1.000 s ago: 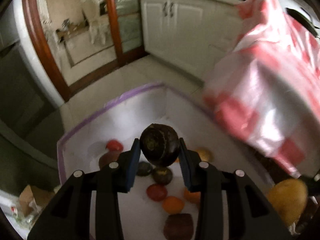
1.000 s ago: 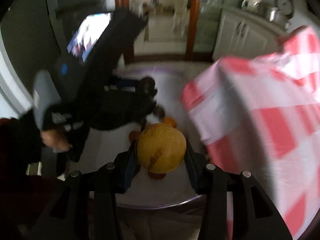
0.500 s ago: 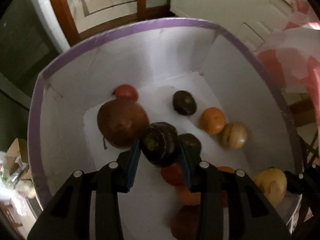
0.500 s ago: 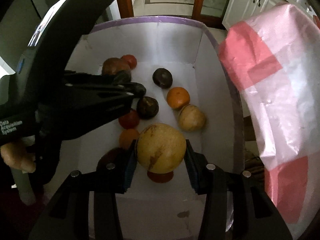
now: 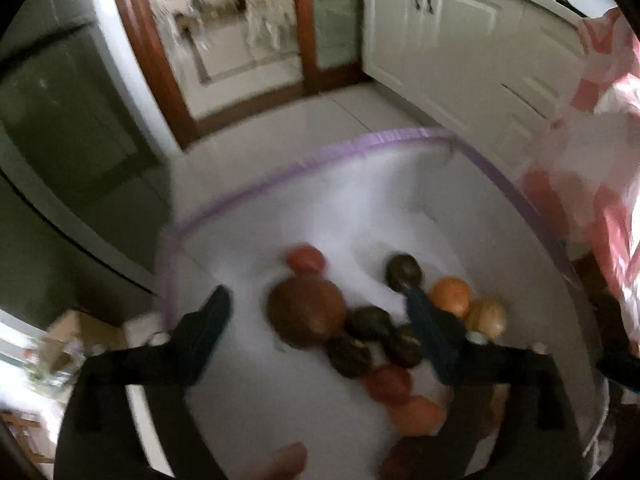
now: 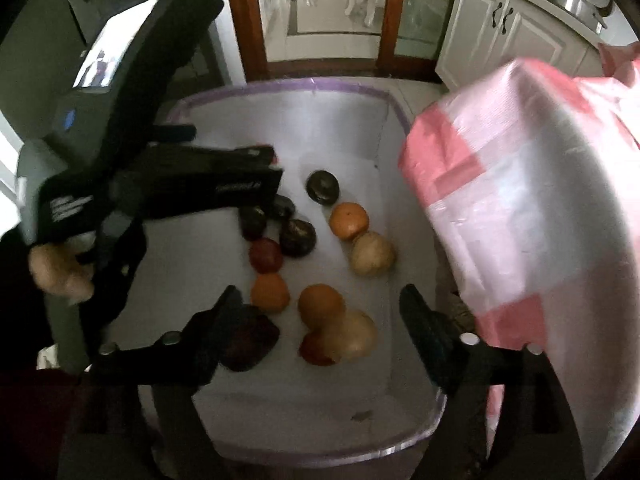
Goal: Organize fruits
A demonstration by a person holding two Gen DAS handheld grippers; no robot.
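Lying loose on the floor of the white bin [image 6: 384,128] with the purple rim, the fruits are seen below both pairs of tongs. Between the spread fingers of the right tongs [image 6: 320,306] a yellow fruit [image 6: 354,336] rests against an orange [image 6: 320,306] and a small red fruit [image 6: 314,350], touched by neither finger. These jaws have just been opening, and nothing is pinched. A dark maroon fruit [image 6: 250,338] sits at their left finger. The left tongs [image 5: 316,308] are likewise spread wide, their jaws having just been opening, with a large brown fruit [image 5: 306,312] and dark round fruits [image 5: 368,322] lying free beneath. Further ahead of them a red fruit [image 5: 305,258] is seen. Just right of their right finger, an orange fruit [image 5: 450,297] and a pale one [image 5: 486,318] touch. A pink-and-white checked bag [image 6: 532,208] hangs to the right of the bin.
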